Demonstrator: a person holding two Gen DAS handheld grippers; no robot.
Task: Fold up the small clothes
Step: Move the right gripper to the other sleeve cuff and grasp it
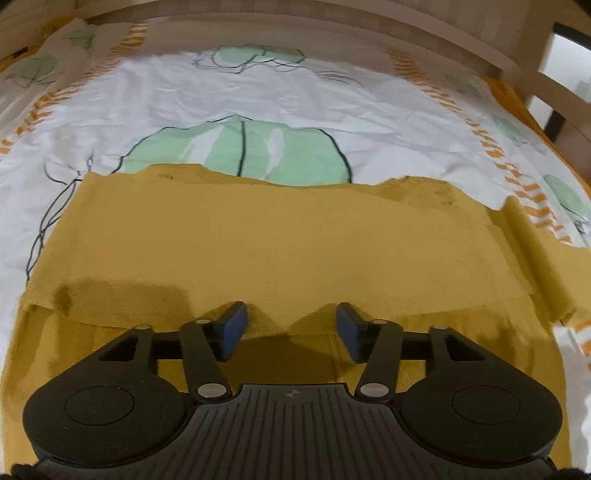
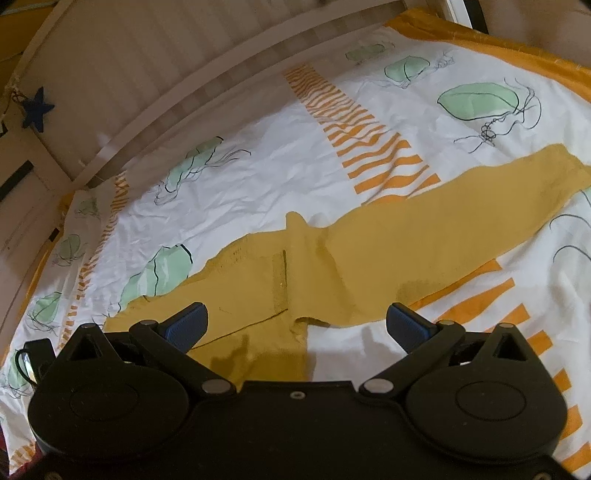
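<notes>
A mustard-yellow knit garment (image 1: 280, 243) lies spread on a white bed sheet (image 1: 155, 92). In the left wrist view one part of it is folded across the body, its edge running just in front of my left gripper (image 1: 291, 328). That gripper hovers low over the cloth, its blue pads (image 1: 232, 325) apart with only flat fabric under the gap. In the right wrist view the garment (image 2: 388, 243) shows one long sleeve (image 2: 517, 192) stretched to the upper right. My right gripper (image 2: 295, 325) stands wide open over the garment's near edge, holding nothing.
The sheet (image 2: 258, 177) carries green leaf prints and orange stripes, with an orange border at the edges. A pale wooden bed rail (image 1: 332, 22) curves along the far side. A dark blue star (image 2: 37, 109) hangs at the upper left by the rail.
</notes>
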